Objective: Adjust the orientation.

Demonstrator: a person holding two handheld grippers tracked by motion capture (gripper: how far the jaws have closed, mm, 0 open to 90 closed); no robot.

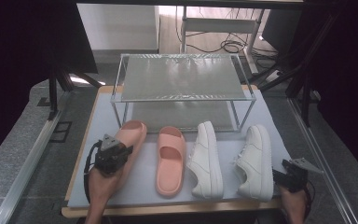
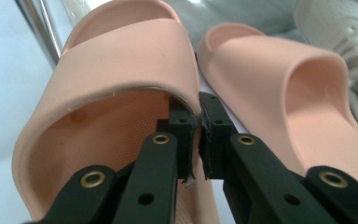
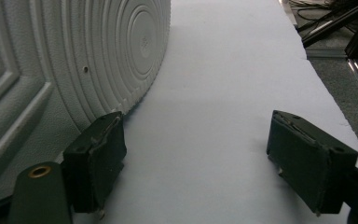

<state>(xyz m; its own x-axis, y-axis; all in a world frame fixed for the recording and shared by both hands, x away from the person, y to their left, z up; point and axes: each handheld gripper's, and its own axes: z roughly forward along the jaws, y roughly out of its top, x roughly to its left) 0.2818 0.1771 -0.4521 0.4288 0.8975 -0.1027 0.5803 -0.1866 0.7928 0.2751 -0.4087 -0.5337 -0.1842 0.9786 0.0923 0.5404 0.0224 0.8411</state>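
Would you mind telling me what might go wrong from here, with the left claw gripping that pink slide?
1. The left claw pinches only the thin edge of the left pink slide's strap, so the soft strap may slip free if lifted.
2. The second pink slide lies close alongside and could be nudged.
3. The right claw stands open beside the tilted right white sneaker, which might tip if bumped.

The right tongs (image 3: 200, 163) stand wide apart, low over the pale blue surface (image 3: 223, 84). A white shoe (image 3: 74, 60) lies tipped on its side, its ringed sole facing the tongs. The left jaw sits just beside that sole; the other jaw is well apart from it.
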